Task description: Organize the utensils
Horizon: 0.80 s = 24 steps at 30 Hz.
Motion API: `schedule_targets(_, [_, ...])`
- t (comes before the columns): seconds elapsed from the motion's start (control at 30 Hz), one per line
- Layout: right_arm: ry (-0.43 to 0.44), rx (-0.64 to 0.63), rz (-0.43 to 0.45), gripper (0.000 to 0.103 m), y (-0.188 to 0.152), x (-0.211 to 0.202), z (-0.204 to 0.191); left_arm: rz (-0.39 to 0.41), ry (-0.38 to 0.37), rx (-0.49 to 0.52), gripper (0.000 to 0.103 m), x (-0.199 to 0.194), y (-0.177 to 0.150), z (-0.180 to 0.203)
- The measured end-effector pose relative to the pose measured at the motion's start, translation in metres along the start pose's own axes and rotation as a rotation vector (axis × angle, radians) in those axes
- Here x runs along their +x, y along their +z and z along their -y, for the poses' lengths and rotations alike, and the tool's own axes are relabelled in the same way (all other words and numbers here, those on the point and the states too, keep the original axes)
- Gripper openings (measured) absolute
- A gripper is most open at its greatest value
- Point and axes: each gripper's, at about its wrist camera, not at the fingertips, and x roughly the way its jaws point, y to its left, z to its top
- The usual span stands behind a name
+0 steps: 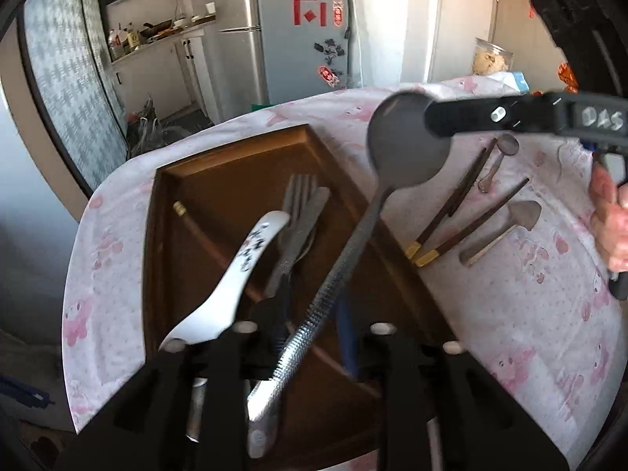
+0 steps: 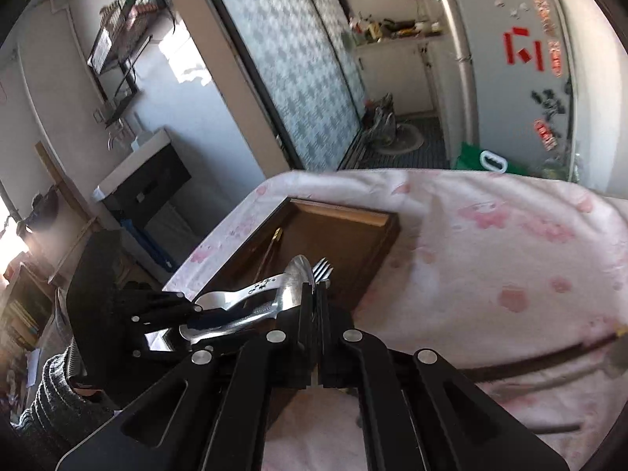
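A large metal spoon (image 1: 404, 145) hangs in the air above the wooden tray (image 1: 235, 157), bowl up and far, textured handle slanting down toward the left tool (image 1: 310, 337). The right tool (image 1: 439, 121) comes in from the right side and is clamped on the spoon's bowl edge; in the right wrist view its fingers (image 2: 310, 314) are closed narrowly together on a thin metal edge. The left tool sits wide, its fingers on either side of the spoon's handle end, and whether they touch it cannot be told.

Inside the tray lie a white ceramic spoon (image 1: 235, 274) with dark markings, a fork (image 1: 298, 204) with a flat metal utensil beside it, and a brown chopstick (image 1: 196, 223) with a gold tip along the left side.

To the right of the tray, on the pink patterned cloth (image 1: 510, 314) covering the bench, rest more gold-tipped chopsticks (image 1: 463, 204), a small round-bowled spoon (image 1: 502, 153) and a short flat scoop (image 1: 510, 223). A person's hand (image 1: 608, 227) grips the right tool's handle. Behind the bench stands a silver refrigerator (image 1: 298, 27) with red stickers.
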Motion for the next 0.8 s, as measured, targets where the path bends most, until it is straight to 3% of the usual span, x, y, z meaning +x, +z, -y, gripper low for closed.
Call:
schedule_targets(0.03, [0.003, 0.002, -0.008, 0.002, -0.001, 0.005, -0.001, 0.013, 0.007, -0.008, 0.061, -0.003, -0.001, -0.004])
schedule_targets(0.4, [-0.059, 0.011, -0.086, 0.008, 0.005, 0.070, -0.001, 0.042, 0.004, -0.015, 0.068, -0.017, -0.008, -0.008])
schedule_targets(0.47, [-0.026, 0.031, -0.075, 0.031, 0.003, 0.061, 0.001, 0.045, 0.000, -0.001, 0.068, -0.018, -0.007, -0.001])
schedule_targets(0.5, [-0.017, 0.032, -0.067, 0.052, 0.002, 0.055, 0.001, 0.048, -0.003, 0.005, 0.068, -0.018, -0.008, 0.002])
schedule_targets(0.53, [-0.017, 0.026, -0.048, 0.064, 0.001, 0.040, 0.003, 0.053, -0.011, 0.014, 0.069, -0.019, -0.006, 0.006])
schedule_targets(0.8, [-0.187, -0.012, 0.003, 0.075, -0.017, -0.066, 0.045, 0.055, -0.096, 0.110, 0.070, -0.003, 0.011, 0.061])
